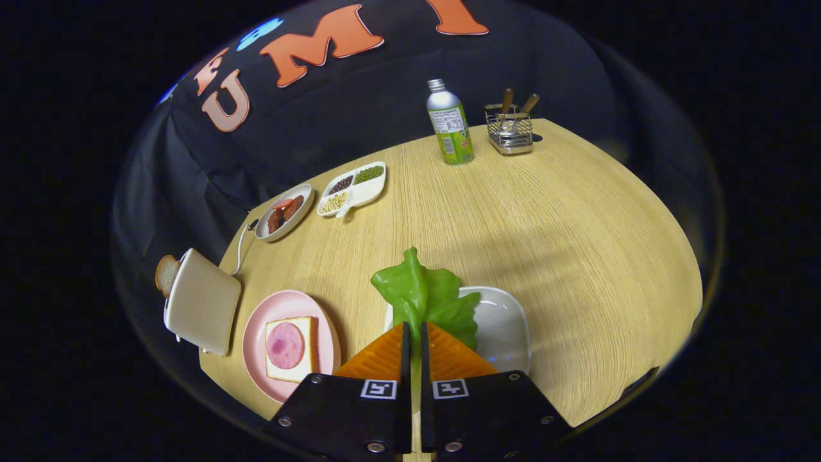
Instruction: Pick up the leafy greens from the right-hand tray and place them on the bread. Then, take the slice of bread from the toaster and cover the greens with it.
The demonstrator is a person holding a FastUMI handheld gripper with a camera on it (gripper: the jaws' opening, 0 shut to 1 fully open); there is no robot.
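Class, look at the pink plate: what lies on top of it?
On the pink plate lies a bread slice topped by a round ham slice. The tool is shut on the leafy greens.

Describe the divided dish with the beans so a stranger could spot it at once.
On the wooden table, look well beyond the claw, shut on the leafy greens, toward the black cloth wall. The divided dish lies beside a round plate of meat; it alone has separate compartments of beans.

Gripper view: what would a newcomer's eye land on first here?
The leafy greens stand out, pinched between the gripper fingers above the white tray. Beside the fingers, a pink plate holds bread topped with a ham slice; past it, the toaster has a slice poking out.
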